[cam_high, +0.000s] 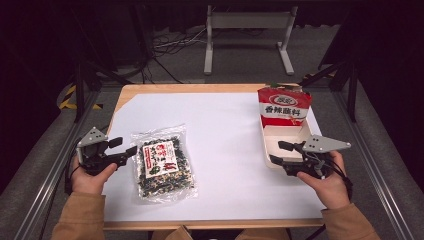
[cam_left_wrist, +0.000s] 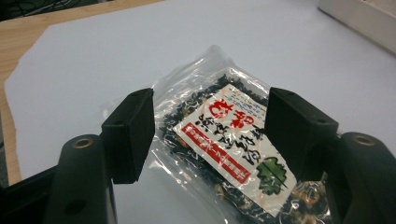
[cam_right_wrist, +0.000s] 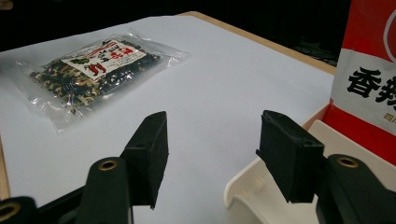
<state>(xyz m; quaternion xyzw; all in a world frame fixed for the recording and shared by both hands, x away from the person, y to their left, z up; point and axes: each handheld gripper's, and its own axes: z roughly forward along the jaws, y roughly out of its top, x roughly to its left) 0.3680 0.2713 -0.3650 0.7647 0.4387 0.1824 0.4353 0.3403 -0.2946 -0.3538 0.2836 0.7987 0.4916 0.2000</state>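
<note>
The clear plastic packet of dark dried bits with a red-and-white label (cam_high: 164, 164) lies flat on the white sheet (cam_high: 225, 150) toward its left edge. The left gripper (cam_high: 122, 146) hovers at the packet's left rim, jaws wide, nothing clamped. The right gripper (cam_high: 281, 152) holds empty, open jaws at the white tray's (cam_high: 267, 150) near corner; bare sheet lies between them.

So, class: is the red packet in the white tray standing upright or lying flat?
Upright. The red packet stands on end at the far end of the white tray, its torn top edge pointing up.
</note>
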